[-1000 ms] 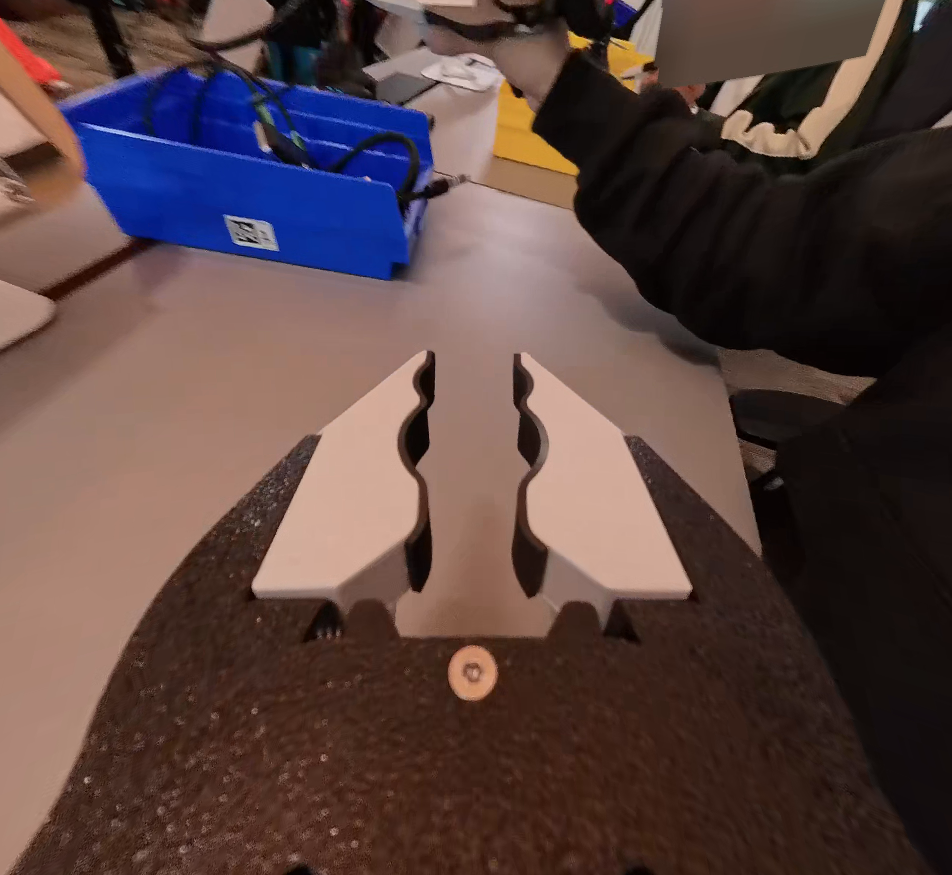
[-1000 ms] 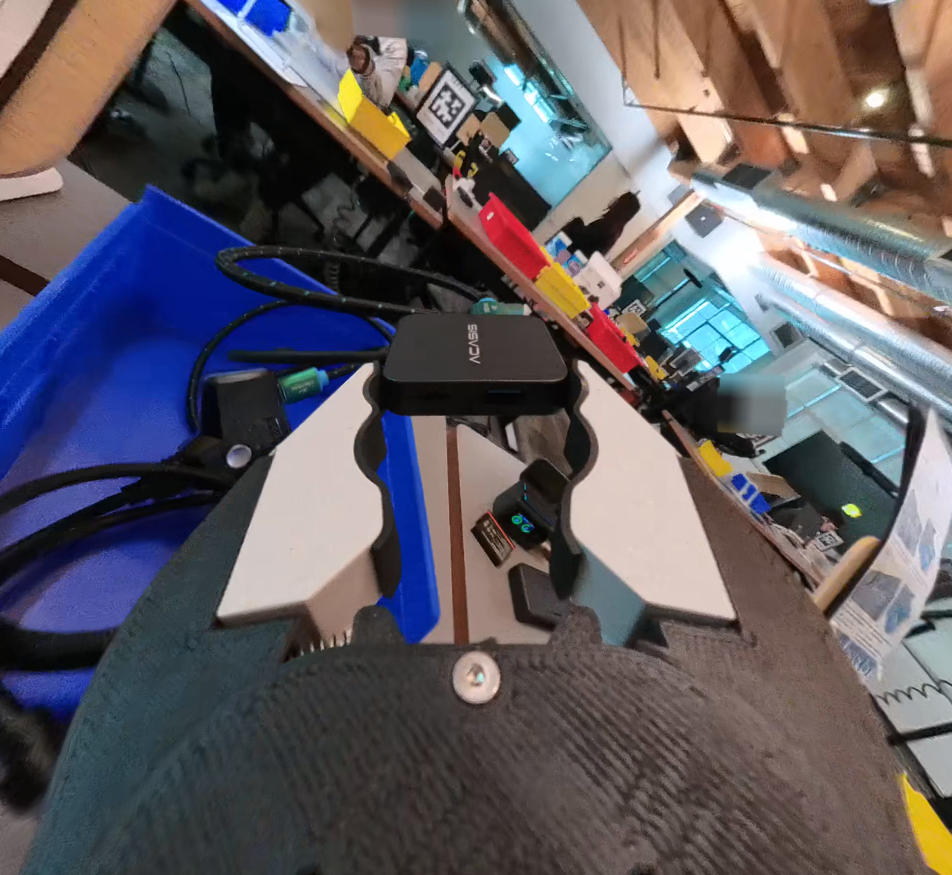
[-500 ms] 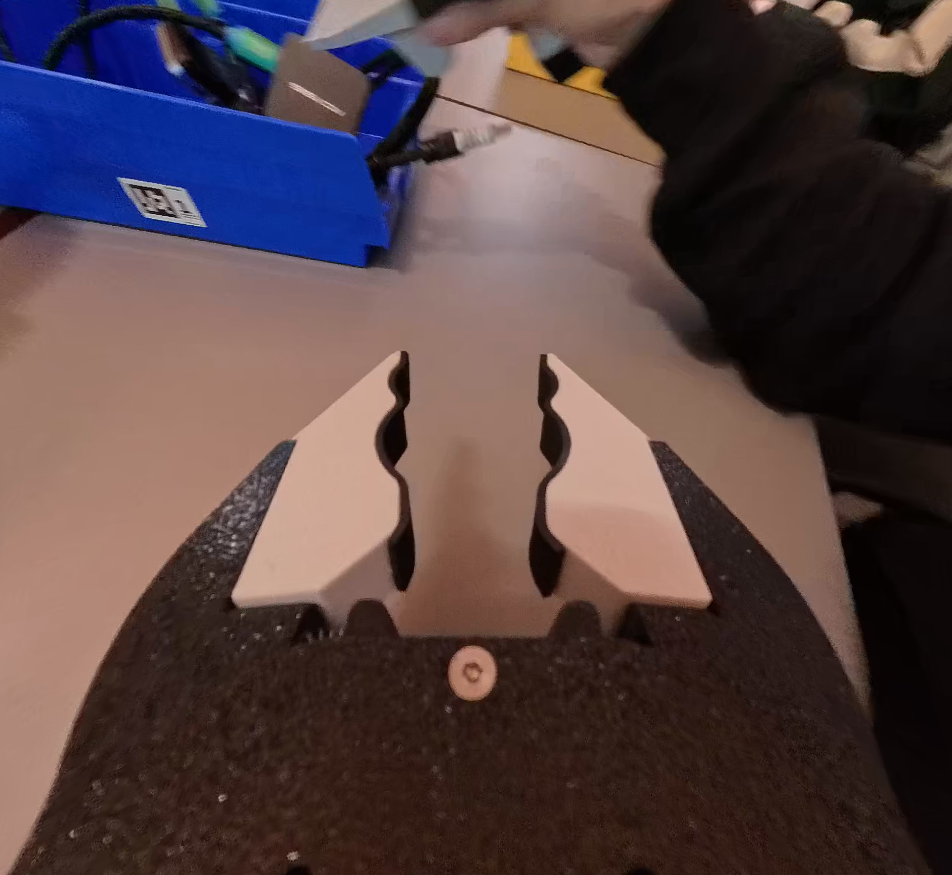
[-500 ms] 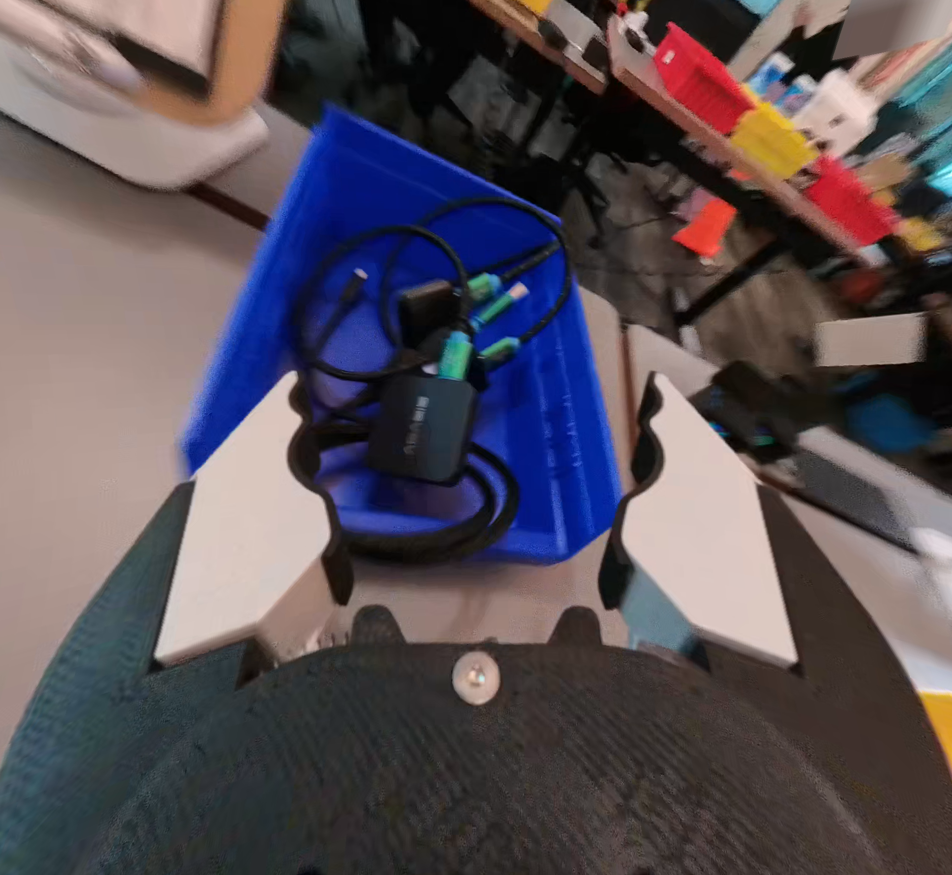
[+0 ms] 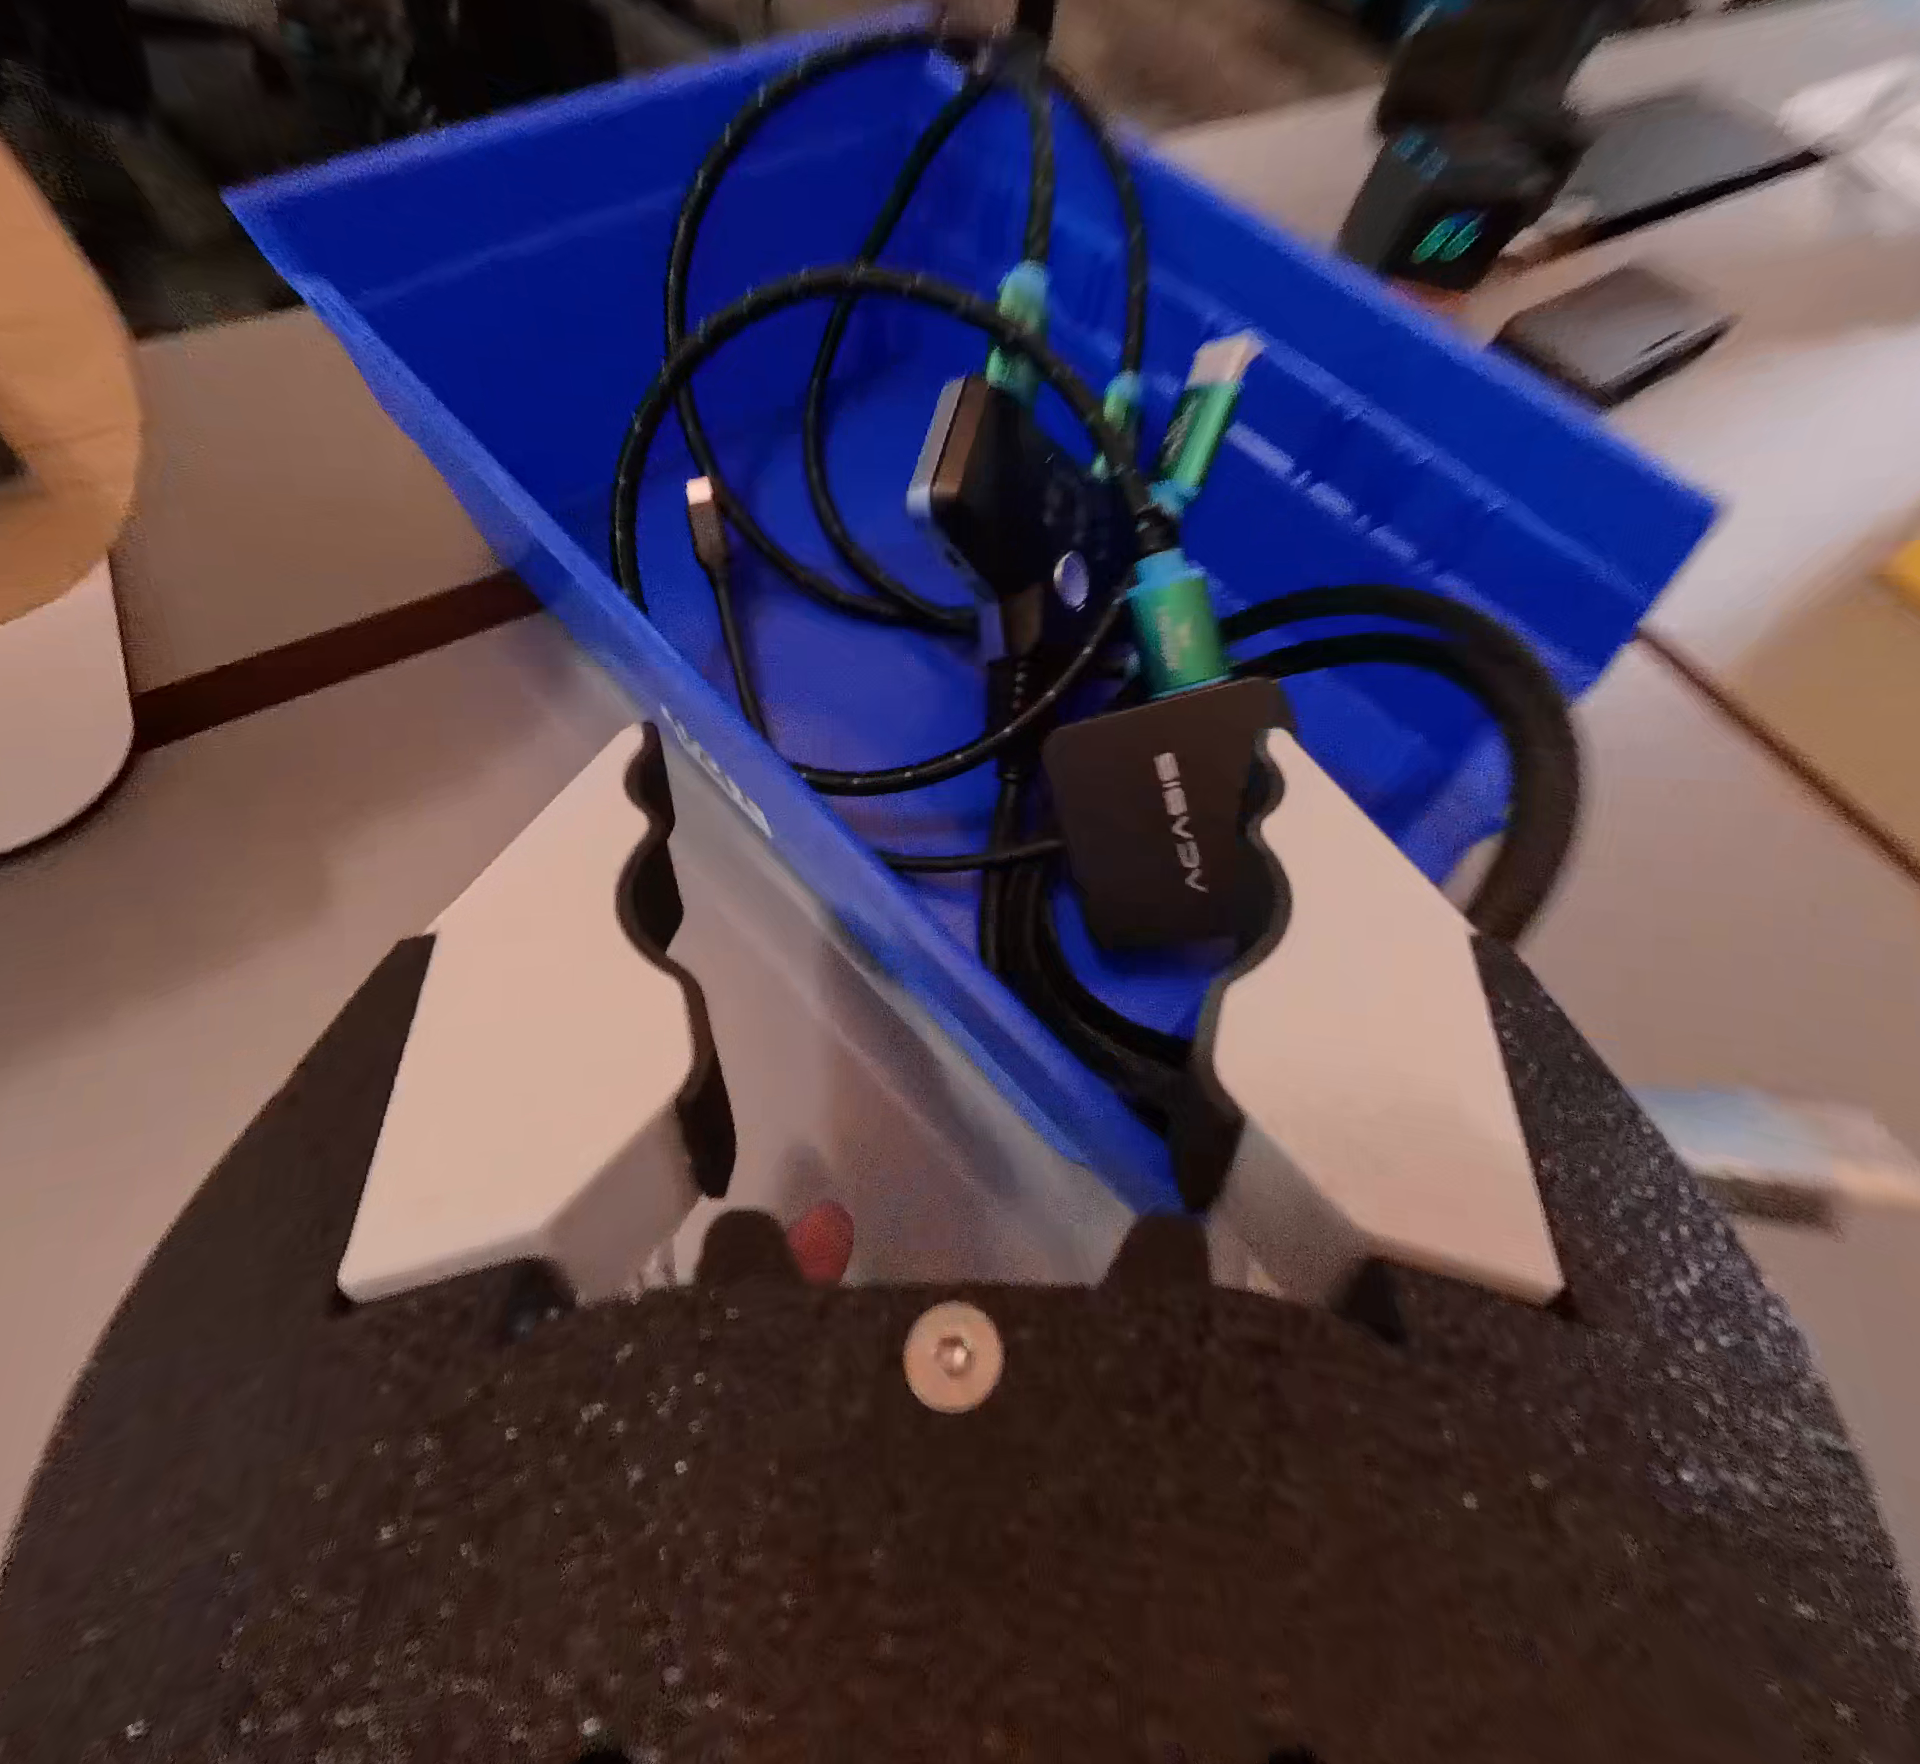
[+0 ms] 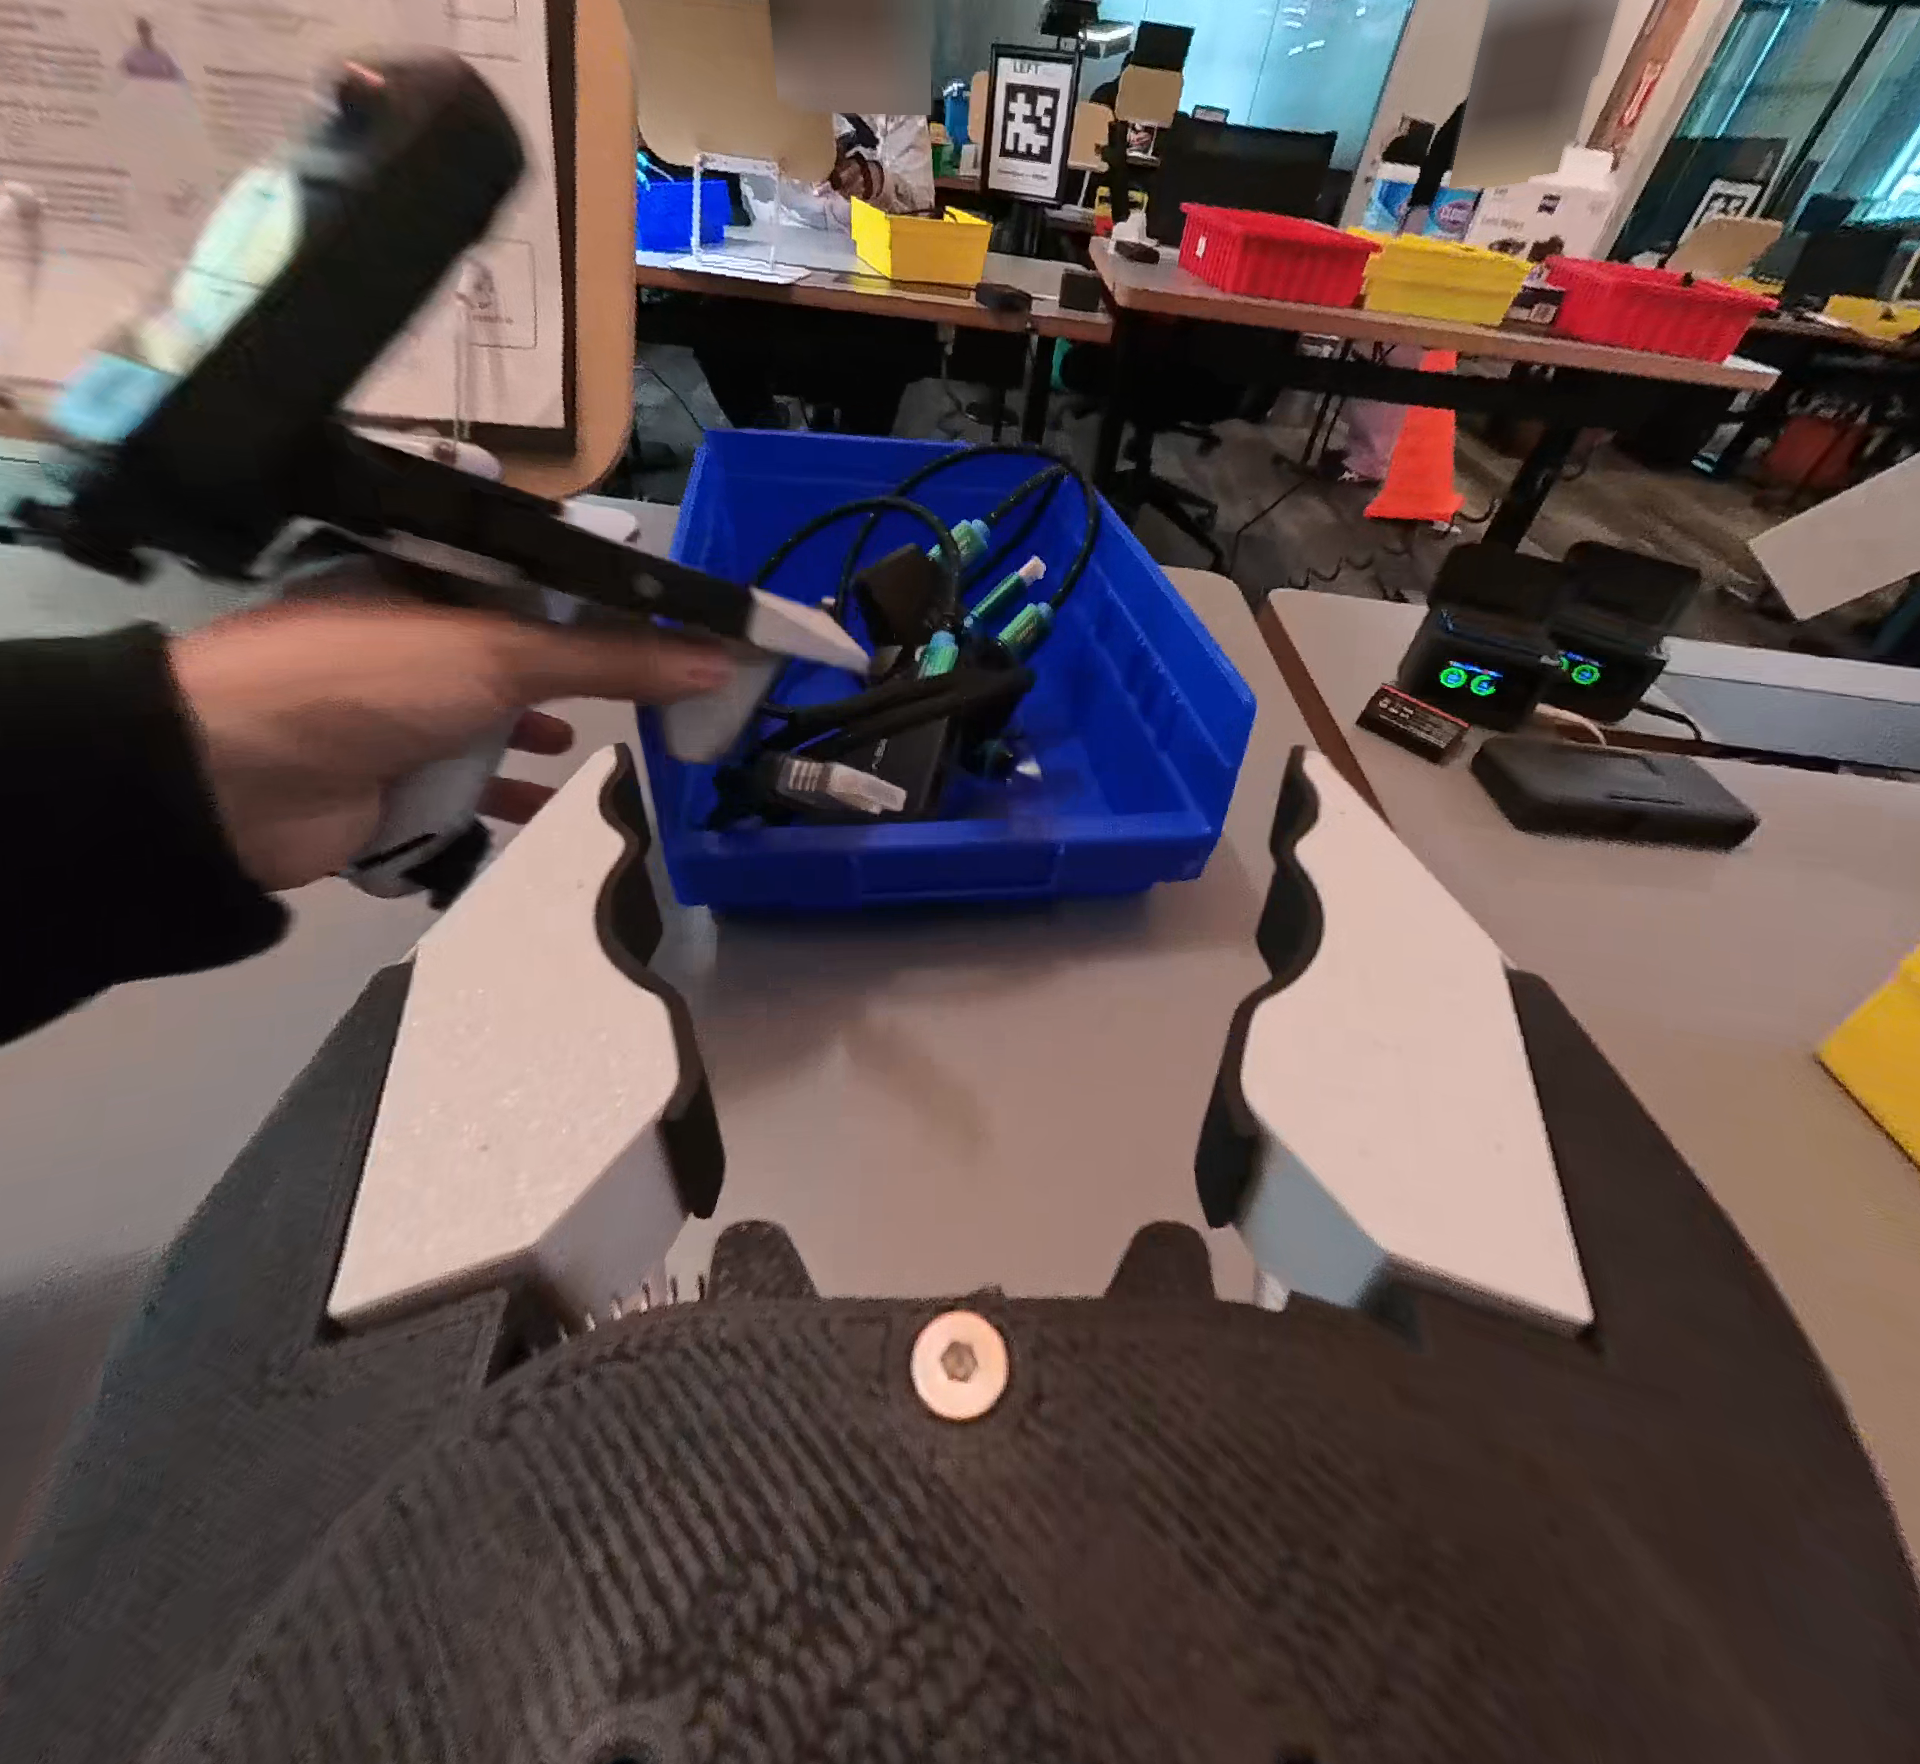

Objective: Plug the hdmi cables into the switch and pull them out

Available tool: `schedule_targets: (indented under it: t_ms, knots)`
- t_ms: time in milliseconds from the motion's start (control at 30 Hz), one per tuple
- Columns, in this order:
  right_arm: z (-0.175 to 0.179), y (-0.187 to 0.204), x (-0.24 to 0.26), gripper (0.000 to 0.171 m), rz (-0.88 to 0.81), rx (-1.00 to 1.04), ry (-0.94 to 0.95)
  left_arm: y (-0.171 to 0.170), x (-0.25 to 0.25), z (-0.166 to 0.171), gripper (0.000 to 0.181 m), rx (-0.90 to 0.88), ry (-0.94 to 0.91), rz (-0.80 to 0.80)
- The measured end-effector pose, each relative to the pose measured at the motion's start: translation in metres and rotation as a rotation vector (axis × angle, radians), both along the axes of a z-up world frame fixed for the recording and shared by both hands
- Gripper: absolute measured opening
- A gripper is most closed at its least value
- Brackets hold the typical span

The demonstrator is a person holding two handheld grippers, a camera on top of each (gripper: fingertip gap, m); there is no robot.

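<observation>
A blue bin on the grey table holds the black switch, a second small black adapter and coiled black HDMI cables with green plugs. My left gripper is open wide and hovers over the bin's near wall. Its right finger is beside the switch and does not grip it. In the right wrist view the bin lies ahead. A hand holds the left gripper there, reaching into the bin over the switch and the green plugs. My right gripper is open, empty and just short of the bin.
Two black devices with green displays and a flat black box sit to the right of the bin. A yellow object is at the right edge. A poster board stands at the left. A white object rests on the table at the left.
My right gripper let the switch go into the bin, opened and drew back. My left gripper opened wider and moved from the bare table to the bin.
</observation>
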State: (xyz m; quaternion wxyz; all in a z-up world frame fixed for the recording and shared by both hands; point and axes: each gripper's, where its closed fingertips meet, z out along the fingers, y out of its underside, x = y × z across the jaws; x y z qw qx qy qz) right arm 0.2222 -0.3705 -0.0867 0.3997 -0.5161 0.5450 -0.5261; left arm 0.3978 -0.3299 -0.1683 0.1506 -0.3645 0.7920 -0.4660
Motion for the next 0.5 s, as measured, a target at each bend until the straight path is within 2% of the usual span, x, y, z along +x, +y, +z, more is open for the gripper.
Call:
schedule_targets:
  t_ms: [100, 200, 300, 400, 500]
  knots:
    - [-0.005, 0.01, 0.005, 0.116, 0.036, 0.013, 0.013, 0.003, 0.015, -0.014, 0.092, 0.109, -0.029, 0.024]
    - [-0.01, 0.022, 0.006, 0.116, 0.077, 0.015, 0.046, 0.036, 0.029, -0.011, 0.049, 0.183, -0.098, 0.065]
    - [0.002, 0.035, 0.002, 0.112, 0.131, -0.001, 0.024, 0.096, 0.034, -0.009, 0.005, 0.175, -0.135, 0.071]
    - [0.012, 0.056, -0.001, 0.108, 0.211, -0.013, 0.016, 0.162, 0.008, -0.01, 0.005, 0.182, -0.176, -0.073]
    - [0.022, 0.097, 0.0, 0.11, 0.342, -0.004, -0.001, 0.241, -0.031, -0.01, 0.004, 0.153, -0.182, -0.128]
